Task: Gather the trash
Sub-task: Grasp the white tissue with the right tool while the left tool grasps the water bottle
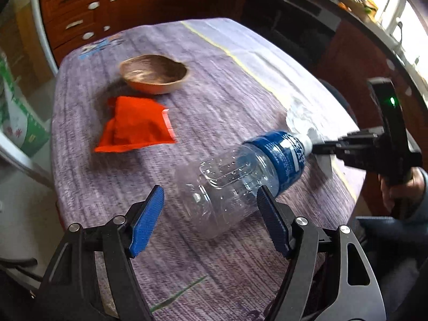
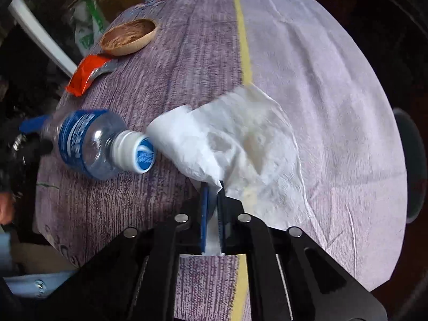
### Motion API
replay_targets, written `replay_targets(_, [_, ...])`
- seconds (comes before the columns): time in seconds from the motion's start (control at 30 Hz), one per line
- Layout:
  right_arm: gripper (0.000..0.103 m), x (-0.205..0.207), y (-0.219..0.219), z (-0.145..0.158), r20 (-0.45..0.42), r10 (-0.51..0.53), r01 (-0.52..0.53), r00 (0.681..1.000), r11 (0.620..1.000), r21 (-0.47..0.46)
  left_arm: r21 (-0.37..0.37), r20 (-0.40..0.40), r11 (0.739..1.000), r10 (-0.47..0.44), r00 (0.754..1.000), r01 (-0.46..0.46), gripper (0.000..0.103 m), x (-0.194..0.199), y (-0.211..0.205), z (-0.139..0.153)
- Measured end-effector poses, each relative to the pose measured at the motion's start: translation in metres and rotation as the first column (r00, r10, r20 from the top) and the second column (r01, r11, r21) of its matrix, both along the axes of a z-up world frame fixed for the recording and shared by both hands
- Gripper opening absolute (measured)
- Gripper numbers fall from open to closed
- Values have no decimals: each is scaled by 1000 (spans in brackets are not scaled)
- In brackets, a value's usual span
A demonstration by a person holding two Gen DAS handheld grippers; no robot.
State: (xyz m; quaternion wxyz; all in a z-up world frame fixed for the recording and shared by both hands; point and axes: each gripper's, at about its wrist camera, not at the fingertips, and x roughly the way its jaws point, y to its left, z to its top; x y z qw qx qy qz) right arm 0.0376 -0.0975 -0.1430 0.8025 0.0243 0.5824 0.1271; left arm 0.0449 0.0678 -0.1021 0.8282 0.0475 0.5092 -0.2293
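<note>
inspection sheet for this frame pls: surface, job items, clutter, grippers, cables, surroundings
Surface: table under a purple cloth with a yellow stripe and a paler half.
Job's things: plastic bottle lying on its side, cap on; white tissue crumpled by its cap; red packet flat beside a bowl.
Clutter: wooden bowl, upright, looks empty.
Grippers: left gripper open, pads either side of the bottle's base, contact not clear; right gripper shut on the tissue's near edge.
Cables: a dark cord at the lower left edge of the left wrist view, maybe; too dim to tell.
Surroundings: wooden cabinets behind the table; green-printed bag on its left.
</note>
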Motion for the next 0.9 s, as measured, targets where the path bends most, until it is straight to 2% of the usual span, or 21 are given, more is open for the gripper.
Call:
replay_targets(0.17, [4, 2, -11, 0, 3, -31, 31, 1000, 999, 21, 68, 14, 993, -95, 995, 93, 74, -9, -27, -2])
replay_targets(0.33, [3, -3, -18, -1, -6, -47, 47, 999, 997, 63, 141, 10, 970, -200, 980, 197, 74, -15, -55, -8])
replay_targets(0.43, [4, -3, -20, 2, -2, -49, 49, 999, 995, 89, 145, -17, 960, -241, 970, 241, 74, -21, -71, -11])
replay_targets(0.53, [3, -5, -28, 8, 20, -49, 47, 999, 995, 87, 91, -36, 952, -291, 956, 293, 74, -28, -86, -8])
replay_targets(0.67, [3, -2, -44, 10, 24, -81, 80, 996, 995, 57, 92, 1, 952, -292, 957, 290, 74, -27, -88, 5])
replay_targets(0.8, [3, -2, -59, 5, 6, -113, 113, 994, 991, 67, 107, 15, 958, -268, 963, 265, 74, -14, -80, 17])
replay_targets(0.9, [3, -3, -64, 4, 0, -117, 117, 993, 990, 78, 126, 5, 948, -296, 955, 293, 79, 1, -88, 16])
